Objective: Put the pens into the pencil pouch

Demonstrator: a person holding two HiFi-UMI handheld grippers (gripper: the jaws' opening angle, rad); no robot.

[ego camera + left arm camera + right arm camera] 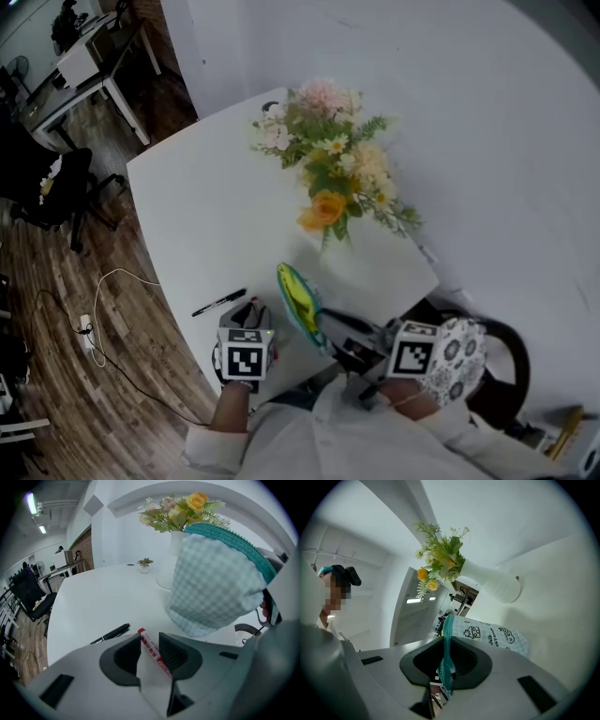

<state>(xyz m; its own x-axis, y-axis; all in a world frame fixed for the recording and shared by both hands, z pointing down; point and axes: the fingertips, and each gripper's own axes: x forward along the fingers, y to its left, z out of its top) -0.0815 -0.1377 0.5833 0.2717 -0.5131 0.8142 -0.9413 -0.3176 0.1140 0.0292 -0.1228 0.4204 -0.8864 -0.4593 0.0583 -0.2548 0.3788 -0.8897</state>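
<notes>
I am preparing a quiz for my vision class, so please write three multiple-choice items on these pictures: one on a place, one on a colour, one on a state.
1. Where does the black pen lie?
A. in the flower vase
B. on the white table
C. on the floor

2. Which colours has the marker between the jaws of the left hand-held gripper?
A. red and white
B. blue
C. green

3. The right hand-held gripper is:
A. open and empty
B. shut on the black pen
C. shut on the pencil pouch

Key:
1 B, it rests flat on the tabletop.
2 A, it has a red cap and a white body.
3 C, the jaws pinch the pouch's teal zipper edge.
</notes>
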